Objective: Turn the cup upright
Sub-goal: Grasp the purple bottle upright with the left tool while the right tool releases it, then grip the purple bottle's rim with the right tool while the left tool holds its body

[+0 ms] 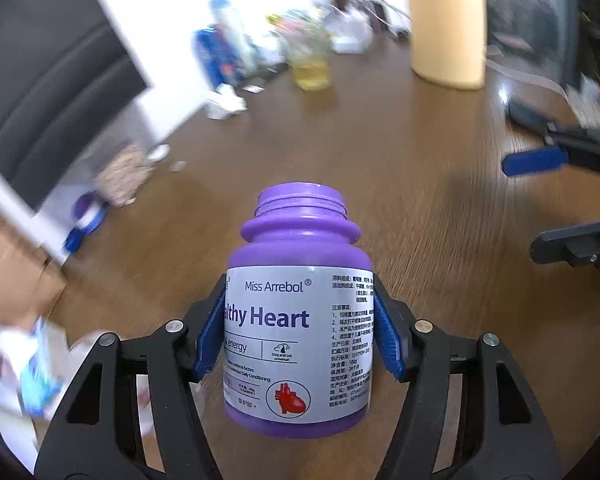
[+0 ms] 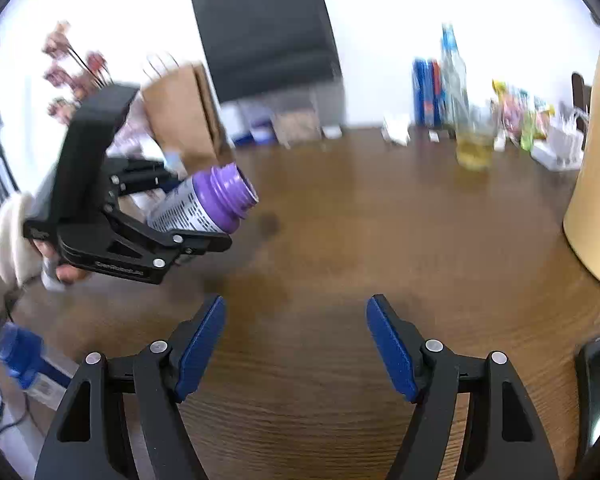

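1. Purple bottle (image 1: 298,312), white label with dark blue lettering, red heart logo.
2. Left gripper (image 1: 298,328): black frame, blue pads.
3. Right gripper (image 2: 296,344): same black and blue.
4. Brown wood-grain table (image 2: 340,240).
5. Pale yellow jug (image 1: 446,20).

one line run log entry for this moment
left hand-held gripper: shut on purple bottle | bottle: lifted, tilted, uncapped | right hand-held gripper: open, empty

The purple plastic jar with a white label (image 1: 298,322) sits between the left gripper (image 1: 300,330) pads, lifted above the brown wooden table (image 2: 380,240), mouth tilted up and away. The right gripper (image 2: 296,348) hangs to its right, jaws spread over bare tabletop. At the far edge stand a glass of yellow liquid (image 2: 474,148) and, apparently, blue bottles (image 2: 430,92).
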The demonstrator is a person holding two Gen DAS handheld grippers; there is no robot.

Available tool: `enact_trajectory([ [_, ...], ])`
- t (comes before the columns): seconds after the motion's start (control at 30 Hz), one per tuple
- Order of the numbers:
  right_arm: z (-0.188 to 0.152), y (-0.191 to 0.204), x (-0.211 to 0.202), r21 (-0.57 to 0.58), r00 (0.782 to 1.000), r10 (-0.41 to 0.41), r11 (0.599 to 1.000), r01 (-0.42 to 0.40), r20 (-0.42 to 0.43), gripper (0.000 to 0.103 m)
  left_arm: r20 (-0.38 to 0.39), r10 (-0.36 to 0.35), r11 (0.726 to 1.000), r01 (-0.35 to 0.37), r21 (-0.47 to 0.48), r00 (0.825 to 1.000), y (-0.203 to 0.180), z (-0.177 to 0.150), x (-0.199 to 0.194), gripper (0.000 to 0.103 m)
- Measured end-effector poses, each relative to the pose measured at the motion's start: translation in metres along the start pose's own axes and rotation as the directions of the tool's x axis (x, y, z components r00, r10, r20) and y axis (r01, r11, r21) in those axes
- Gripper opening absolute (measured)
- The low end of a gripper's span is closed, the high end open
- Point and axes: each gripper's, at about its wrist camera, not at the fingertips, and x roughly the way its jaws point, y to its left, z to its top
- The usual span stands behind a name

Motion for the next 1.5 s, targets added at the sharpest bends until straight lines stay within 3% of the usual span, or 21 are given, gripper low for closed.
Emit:
enact_trajectory([
  [0.13, 0.015, -0.002, -0.037, 0.054, 0.988, 0.069, 0.996, -0.077, 0.135, 0.079, 0.058, 0.115, 0.987, -0.107, -0.123, 0.992, -0.005, 0.011, -0.055, 0.060],
  [0.23, 0.029, -0.005, -0.053, 0.103, 0.966, 0.183, 0.974, -0.204, 0.184, 0.088, 0.133, 0.159, 0.970, -0.129, -0.207, 0.978, -0.014, 0.020, -0.107, 0.060],
  [0.3, 0.037, 0.000, -0.061, 0.120, 0.942, 0.264, 0.949, -0.292, 0.207, 0.088, 0.159, 0.154, 0.961, -0.111, -0.252, 0.975, -0.021, 0.019, -0.132, 0.060],
  [0.37, 0.043, 0.005, -0.067, 0.119, 0.903, 0.371, 0.908, -0.401, 0.215, 0.088, 0.194, 0.163, 0.955, -0.105, -0.276, 0.967, -0.037, 0.010, -0.153, 0.060],
  [0.4, 0.047, 0.011, -0.070, 0.107, 0.877, 0.428, 0.883, -0.457, 0.218, 0.088, 0.218, 0.170, 0.954, -0.106, -0.280, 0.961, -0.044, 0.005, -0.158, 0.060],
  [0.47, 0.050, 0.023, -0.074, 0.089, 0.847, 0.488, 0.853, -0.514, 0.211, 0.088, 0.259, 0.168, 0.951, -0.087, -0.297, 0.951, -0.057, -0.009, -0.166, 0.060],
  [0.57, 0.056, 0.038, -0.070, 0.069, 0.811, 0.560, 0.814, -0.577, 0.169, 0.088, 0.275, 0.133, 0.943, -0.036, -0.331, 0.952, -0.063, -0.019, -0.162, 0.060],
  [0.77, 0.064, 0.064, -0.042, 0.085, 0.793, 0.603, 0.789, -0.609, 0.088, 0.087, 0.314, 0.084, 0.939, 0.030, -0.342, 0.946, -0.064, -0.026, -0.154, 0.060],
  [0.8, 0.064, 0.064, -0.032, 0.119, 0.780, 0.620, 0.771, -0.625, 0.081, 0.070, 0.321, 0.091, 0.939, 0.027, -0.343, 0.943, -0.065, -0.027, -0.151, 0.060],
  [0.87, 0.065, 0.061, -0.018, 0.170, 0.753, 0.653, 0.736, -0.655, 0.077, 0.062, 0.331, 0.109, 0.935, 0.017, -0.355, 0.937, -0.061, -0.034, -0.142, 0.060],
  [0.9, 0.064, 0.060, -0.012, 0.187, 0.757, 0.649, 0.737, -0.650, 0.072, 0.054, 0.319, 0.108, 0.931, 0.017, -0.365, 0.942, -0.060, -0.037, -0.138, 0.060],
  [1.0, 0.060, 0.065, -0.002, 0.182, 0.783, 0.620, 0.765, -0.617, 0.046, 0.055, 0.294, 0.106, 0.928, 0.012, -0.373, 0.950, -0.056, -0.044, -0.128, 0.061],
  [1.07, 0.058, 0.077, -0.004, 0.118, 0.827, 0.561, 0.820, -0.560, 0.026, 0.055, 0.269, 0.137, 0.920, -0.022, -0.391, 0.953, -0.054, -0.049, -0.122, 0.073],
  [1.13, 0.056, 0.095, -0.009, 0.032, 0.866, 0.499, 0.866, -0.499, 0.015, 0.055, 0.276, 0.113, 0.905, 0.016, -0.424, 0.954, -0.047, -0.055, -0.124, 0.075],
  [1.2, 0.056, 0.104, -0.014, -0.025, 0.882, 0.472, 0.882, -0.471, 0.008, 0.055, 0.303, 0.087, 0.873, 0.074, -0.482, 0.949, -0.034, -0.063, -0.128, 0.082],
  [1.23, 0.055, 0.116, -0.015, -0.076, 0.900, 0.436, 0.897, -0.435, 0.003, 0.055, 0.314, 0.073, 0.844, 0.109, -0.525, 0.947, -0.026, -0.070, -0.129, 0.083],
  [1.33, 0.048, 0.142, -0.021, -0.208, 0.928, 0.372, 0.907, -0.365, -0.009, 0.055, 0.312, 0.033, 0.797, 0.163, -0.582, 0.949, -0.020, -0.088, -0.128, 0.085],
  [1.4, 0.041, 0.160, -0.022, -0.283, 0.939, 0.344, 0.898, -0.337, -0.027, 0.055, 0.309, 0.117, 0.787, 0.102, -0.609, 0.944, -0.030, -0.107, -0.131, 0.083],
  [1.43, 0.038, 0.168, -0.023, -0.312, 0.942, 0.333, 0.892, -0.327, -0.034, 0.055, 0.328, 0.138, 0.785, 0.098, -0.612, 0.935, -0.035, -0.115, -0.136, 0.090],
  [1.5, 0.027, 0.188, -0.021, -0.380, 0.946, 0.321, 0.869, -0.317, -0.053, 0.055, 0.297, 0.193, 0.790, 0.031, -0.612, 0.935, -0.043, -0.130, -0.139, 0.090],
])
